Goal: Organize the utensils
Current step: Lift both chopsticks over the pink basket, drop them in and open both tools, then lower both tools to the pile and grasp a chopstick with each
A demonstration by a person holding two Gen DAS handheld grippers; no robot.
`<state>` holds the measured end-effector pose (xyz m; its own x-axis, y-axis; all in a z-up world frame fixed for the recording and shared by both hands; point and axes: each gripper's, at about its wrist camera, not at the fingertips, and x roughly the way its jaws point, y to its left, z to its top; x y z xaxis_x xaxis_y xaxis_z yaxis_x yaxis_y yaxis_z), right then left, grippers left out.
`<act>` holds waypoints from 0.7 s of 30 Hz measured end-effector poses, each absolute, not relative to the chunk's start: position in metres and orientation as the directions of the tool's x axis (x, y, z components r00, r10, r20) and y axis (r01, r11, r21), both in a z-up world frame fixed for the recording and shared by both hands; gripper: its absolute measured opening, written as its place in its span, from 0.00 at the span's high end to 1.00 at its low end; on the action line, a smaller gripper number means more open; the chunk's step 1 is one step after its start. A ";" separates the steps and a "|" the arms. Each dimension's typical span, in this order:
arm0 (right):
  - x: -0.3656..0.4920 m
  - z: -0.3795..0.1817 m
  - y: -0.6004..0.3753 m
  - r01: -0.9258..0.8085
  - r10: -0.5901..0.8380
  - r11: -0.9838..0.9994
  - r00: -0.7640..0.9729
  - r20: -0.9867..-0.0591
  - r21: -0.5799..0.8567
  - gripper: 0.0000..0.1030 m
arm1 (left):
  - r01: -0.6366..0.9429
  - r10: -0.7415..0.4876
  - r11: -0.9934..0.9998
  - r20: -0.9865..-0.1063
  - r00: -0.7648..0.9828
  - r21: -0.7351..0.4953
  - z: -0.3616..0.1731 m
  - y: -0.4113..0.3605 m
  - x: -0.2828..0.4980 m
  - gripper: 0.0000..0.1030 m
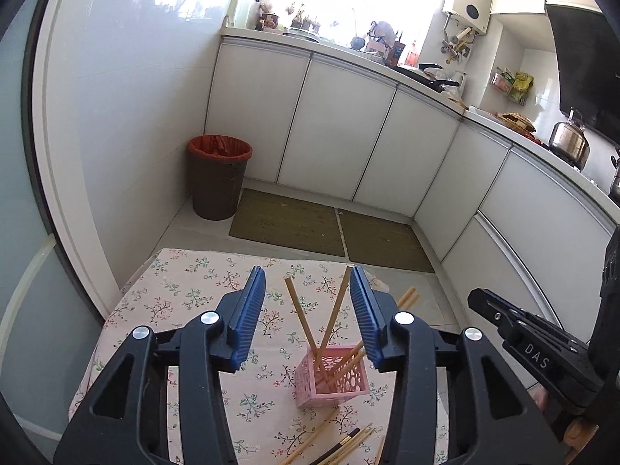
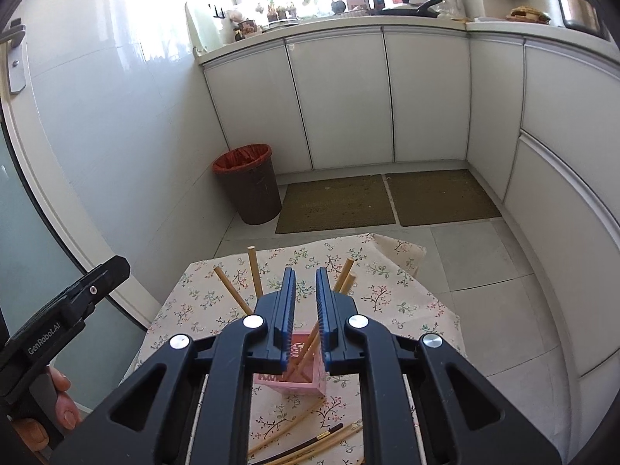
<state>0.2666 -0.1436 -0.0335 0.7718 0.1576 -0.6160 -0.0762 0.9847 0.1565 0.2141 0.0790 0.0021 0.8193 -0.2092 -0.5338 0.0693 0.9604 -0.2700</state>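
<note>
Nearest the cameras, loose bamboo chopsticks (image 1: 341, 447) and one dark one lie on the floral tabletop (image 1: 186, 302). Just beyond stands the pink perforated holder (image 1: 331, 374) with several chopsticks (image 1: 300, 316) leaning out of it. The left gripper (image 1: 308, 283) has its fingers spread, nothing between the pads; the holder sits below the gap, toward the right finger. The right gripper (image 2: 306, 275) shows a narrow gap, empty, above the holder. Farther off stand a brown bin (image 2: 250, 182) and white cabinets (image 2: 387, 97).
</note>
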 end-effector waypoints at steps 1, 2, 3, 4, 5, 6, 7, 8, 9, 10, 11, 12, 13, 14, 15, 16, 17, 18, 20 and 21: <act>0.262 -0.031 -0.144 -0.070 0.146 0.987 0.779 -0.609 0.147 0.75 | 0.070 -0.208 0.961 -0.537 0.818 -0.266 0.003 0.078 0.212 0.52; 0.256 -0.029 -0.146 -0.060 0.132 0.989 0.789 -0.600 0.138 0.71 | 0.068 -0.204 0.963 -0.541 0.816 -0.261 0.003 0.077 0.211 0.49; 0.251 -0.026 -0.148 -0.052 0.123 0.989 0.797 -0.591 0.136 0.63 | 0.067 -0.201 0.964 -0.541 0.817 -0.256 0.003 0.076 0.209 0.46; 0.245 -0.025 -0.150 -0.041 0.114 0.990 0.805 -0.582 0.136 0.56 | 0.071 -0.199 0.966 -0.541 0.817 -0.248 0.003 0.074 0.205 0.46; 0.241 -0.024 -0.153 -0.030 0.103 0.990 0.811 -0.576 0.134 0.53 | 0.074 -0.197 0.968 -0.546 0.814 -0.238 0.002 0.072 0.203 0.45; 0.235 -0.024 -0.156 -0.014 0.087 0.991 0.816 -0.572 0.130 0.46 | 0.080 -0.195 0.971 -0.553 0.810 -0.225 0.002 0.069 0.201 0.44; 0.229 -0.025 -0.159 0.001 0.072 0.992 0.819 -0.569 0.126 0.40 | 0.086 -0.195 0.973 -0.558 0.807 -0.215 0.001 0.066 0.198 0.42; 0.226 -0.025 -0.161 0.012 0.062 0.992 0.821 -0.567 0.126 0.38 | 0.090 -0.195 0.974 -0.563 0.803 -0.209 -0.001 0.063 0.196 0.40; 0.221 -0.026 -0.165 0.022 0.055 0.992 0.822 -0.567 0.127 0.33 | 0.096 -0.195 0.975 -0.571 0.798 -0.200 -0.003 0.060 0.193 0.35; 0.217 -0.028 -0.168 0.031 0.047 0.991 0.821 -0.570 0.127 0.30 | 0.099 -0.193 0.977 -0.575 0.795 -0.191 -0.004 0.058 0.190 0.34; 0.214 -0.029 -0.170 0.040 0.041 0.991 0.819 -0.573 0.129 0.28 | 0.102 -0.192 0.978 -0.580 0.792 -0.183 -0.005 0.055 0.188 0.33; 0.211 -0.030 -0.173 0.046 0.038 0.990 0.817 -0.575 0.130 0.27 | 0.108 -0.194 0.978 -0.584 0.788 -0.178 -0.007 0.053 0.186 0.33; 0.207 -0.031 -0.174 0.051 0.032 0.991 0.816 -0.578 0.127 0.26 | 0.115 -0.196 0.978 -0.587 0.785 -0.173 -0.007 0.050 0.184 0.33; 0.205 -0.032 -0.175 0.057 0.024 0.991 0.814 -0.580 0.121 0.25 | 0.119 -0.195 0.979 -0.588 0.785 -0.167 -0.007 0.047 0.183 0.33; 0.202 -0.032 -0.174 0.063 0.015 0.992 0.815 -0.580 0.113 0.23 | 0.121 -0.193 0.980 -0.587 0.786 -0.160 -0.007 0.045 0.181 0.31; 0.199 -0.032 -0.175 0.070 0.005 0.992 0.817 -0.577 0.108 0.19 | 0.124 -0.192 0.980 -0.586 0.787 -0.155 -0.006 0.043 0.179 0.27; 0.196 -0.033 -0.176 0.079 -0.005 0.991 0.820 -0.572 0.104 0.18 | 0.126 -0.190 0.981 -0.585 0.788 -0.150 -0.007 0.041 0.177 0.25; 0.194 -0.033 -0.178 0.087 -0.013 0.991 0.824 -0.567 0.103 0.14 | 0.127 -0.187 0.982 -0.585 0.789 -0.143 -0.007 0.040 0.176 0.21; 0.187 -0.036 -0.183 0.101 -0.024 0.989 0.828 -0.560 0.108 0.09 | 0.137 -0.189 0.982 -0.590 0.785 -0.132 -0.008 0.035 0.173 0.14; 0.185 -0.037 -0.184 0.106 -0.026 0.988 0.827 -0.562 0.109 0.09 | 0.142 -0.190 0.982 -0.592 0.784 -0.128 -0.010 0.033 0.171 0.09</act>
<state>0.1847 -0.1845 -0.0372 0.8270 -0.0264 -0.5616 0.1056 0.9884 0.1091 0.1712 0.0335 -0.0099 0.7835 -0.1902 -0.5916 0.1419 0.9816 -0.1277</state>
